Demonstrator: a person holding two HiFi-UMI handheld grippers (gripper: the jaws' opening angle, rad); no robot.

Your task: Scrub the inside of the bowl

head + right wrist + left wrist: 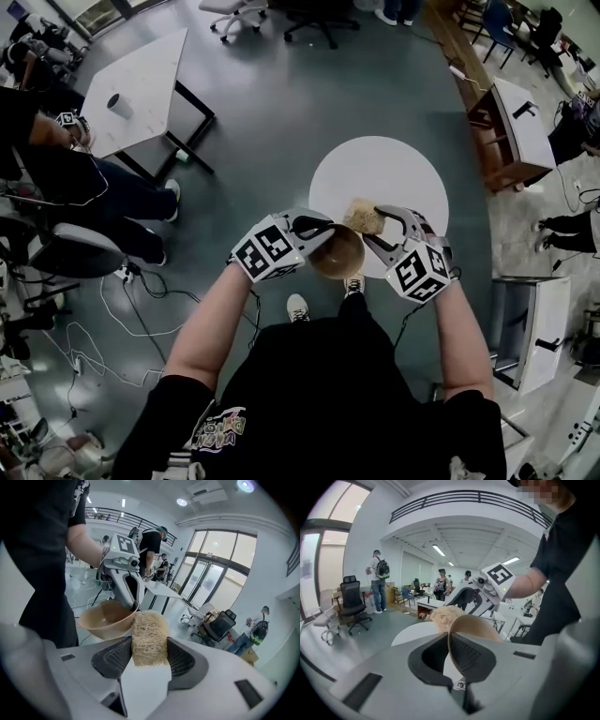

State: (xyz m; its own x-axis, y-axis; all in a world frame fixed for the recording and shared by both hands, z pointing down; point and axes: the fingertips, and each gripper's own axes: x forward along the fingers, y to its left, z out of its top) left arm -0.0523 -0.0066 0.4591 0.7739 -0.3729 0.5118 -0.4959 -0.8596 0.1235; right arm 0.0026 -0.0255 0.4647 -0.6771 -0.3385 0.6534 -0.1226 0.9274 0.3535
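A tan wooden bowl hangs in the air over the near edge of the round white table. My left gripper is shut on its rim; in the left gripper view the thin bowl wall stands pinched between the pads. My right gripper is shut on a straw-coloured loofah scrubber, held just beyond the bowl's far rim. In the right gripper view the scrubber sticks up between the pads, touching the bowl at its rim beside the left gripper.
A white rectangular table with a cup stands at far left, with a seated person beside it. A wooden cabinet is at the right. Cables trail over the grey floor. Office chairs stand at the back.
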